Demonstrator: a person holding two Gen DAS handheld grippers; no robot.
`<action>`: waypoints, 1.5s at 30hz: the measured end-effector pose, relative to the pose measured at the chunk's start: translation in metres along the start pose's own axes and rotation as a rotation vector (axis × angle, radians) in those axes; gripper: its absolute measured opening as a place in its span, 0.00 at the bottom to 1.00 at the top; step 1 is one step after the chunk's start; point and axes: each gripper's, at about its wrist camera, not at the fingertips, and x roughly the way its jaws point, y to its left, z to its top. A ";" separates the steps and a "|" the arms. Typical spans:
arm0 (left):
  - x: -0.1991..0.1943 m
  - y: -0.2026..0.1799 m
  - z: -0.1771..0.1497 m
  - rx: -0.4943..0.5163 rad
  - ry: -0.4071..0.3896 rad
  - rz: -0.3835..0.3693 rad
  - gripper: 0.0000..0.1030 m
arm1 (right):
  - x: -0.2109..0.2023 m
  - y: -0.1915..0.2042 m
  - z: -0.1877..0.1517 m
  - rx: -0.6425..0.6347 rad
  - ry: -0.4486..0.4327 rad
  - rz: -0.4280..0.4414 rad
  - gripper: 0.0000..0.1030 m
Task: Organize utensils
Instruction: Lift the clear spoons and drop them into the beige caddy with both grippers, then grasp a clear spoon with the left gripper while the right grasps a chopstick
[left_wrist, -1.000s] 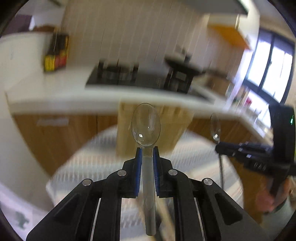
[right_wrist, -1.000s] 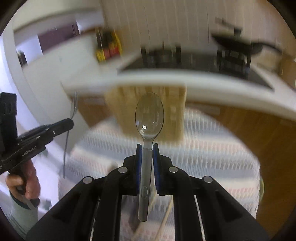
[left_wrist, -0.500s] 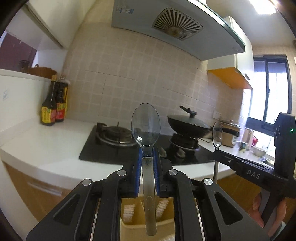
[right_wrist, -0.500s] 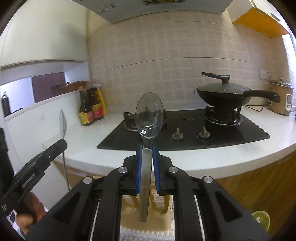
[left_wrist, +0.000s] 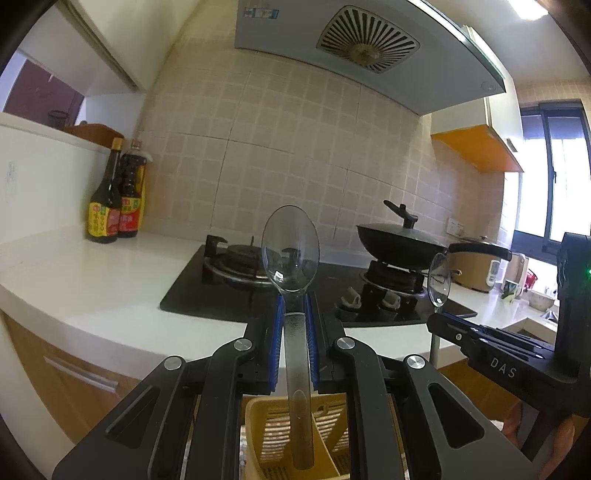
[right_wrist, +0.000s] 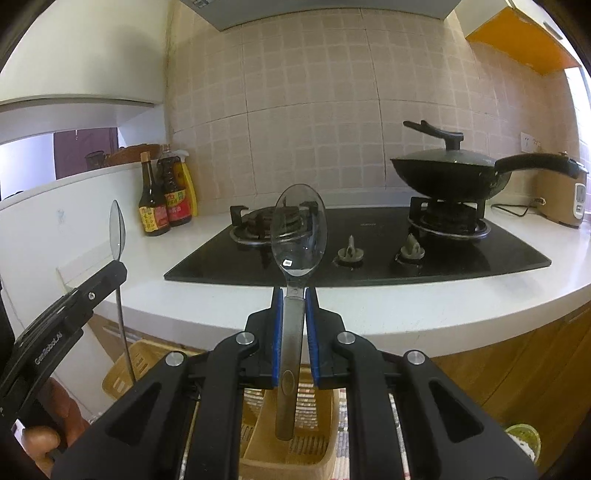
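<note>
Grippers: 2 — left gripper (left_wrist: 294, 325), right gripper (right_wrist: 294, 317).
Clear spoons: 2, one upright in each set of jaws — left spoon (left_wrist: 290, 254), right spoon (right_wrist: 298, 236).
Yellow slotted utensil caddy (left_wrist: 332, 432): 1, below both spoons.
Hob (right_wrist: 369, 251): 1, with 2 burners and 2 knobs.
Lidded wok (right_wrist: 447, 173): 1, on the hob's right burner.
Sauce bottles (right_wrist: 166, 199): 3, on the bench left of the hob.
Rice cooker (right_wrist: 567, 199): 1, right of the hob.
Extractor hood (left_wrist: 369, 48): 1, above the hob.
</note>
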 end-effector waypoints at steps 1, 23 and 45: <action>-0.001 0.001 -0.001 -0.002 0.004 -0.005 0.10 | -0.002 -0.001 -0.002 0.006 0.003 0.003 0.10; -0.120 0.005 0.013 -0.043 0.139 -0.086 0.41 | -0.105 0.009 -0.029 0.039 0.232 -0.024 0.45; -0.094 0.020 -0.119 -0.096 0.926 -0.155 0.40 | -0.080 -0.012 -0.144 0.117 0.871 -0.053 0.33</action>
